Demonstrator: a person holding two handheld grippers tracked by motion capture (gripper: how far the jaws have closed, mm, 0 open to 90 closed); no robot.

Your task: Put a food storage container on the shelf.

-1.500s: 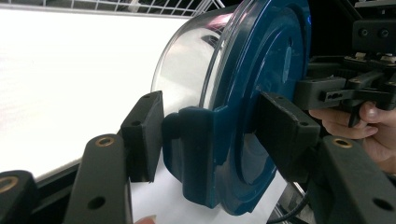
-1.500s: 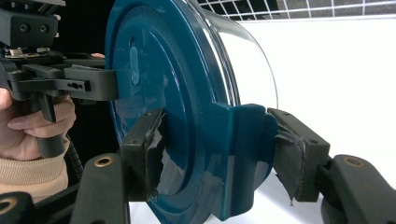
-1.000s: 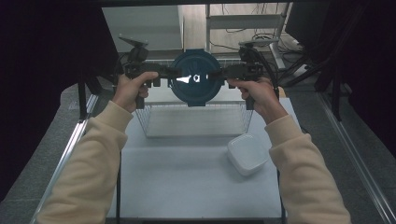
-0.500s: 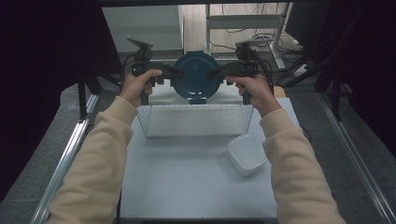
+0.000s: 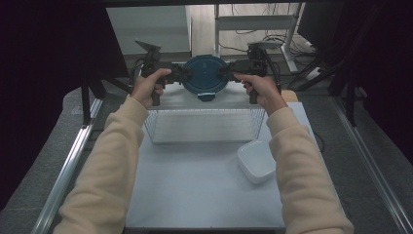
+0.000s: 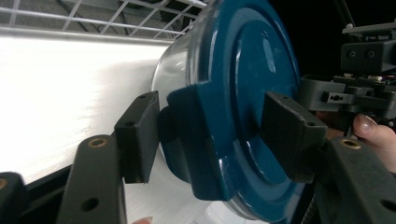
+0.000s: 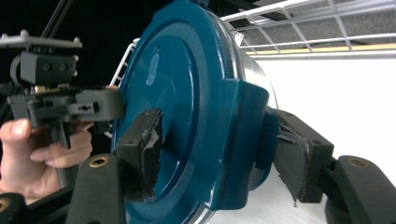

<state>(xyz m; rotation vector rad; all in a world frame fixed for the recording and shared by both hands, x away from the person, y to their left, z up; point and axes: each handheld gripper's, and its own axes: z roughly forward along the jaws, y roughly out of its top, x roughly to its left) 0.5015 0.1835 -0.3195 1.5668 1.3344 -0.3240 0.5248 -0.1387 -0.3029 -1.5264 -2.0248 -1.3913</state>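
The round container with the blue lid [image 5: 205,75] hangs above the wire basket [image 5: 204,126] at the far end of the white counter [image 5: 195,185], tipped so its lid faces the person. The left claw [image 5: 181,73] and right claw [image 5: 229,72] each clamp a lid latch from opposite sides. A white tub [image 5: 256,162] sits near the basket; grey floor surrounds the counter.

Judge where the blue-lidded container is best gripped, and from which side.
By the lid's clip tabs at opposite edges, coming in from each side. The blue-lidded container is round and smooth, and those tabs protrude; the left gripper and right gripper each straddle one.
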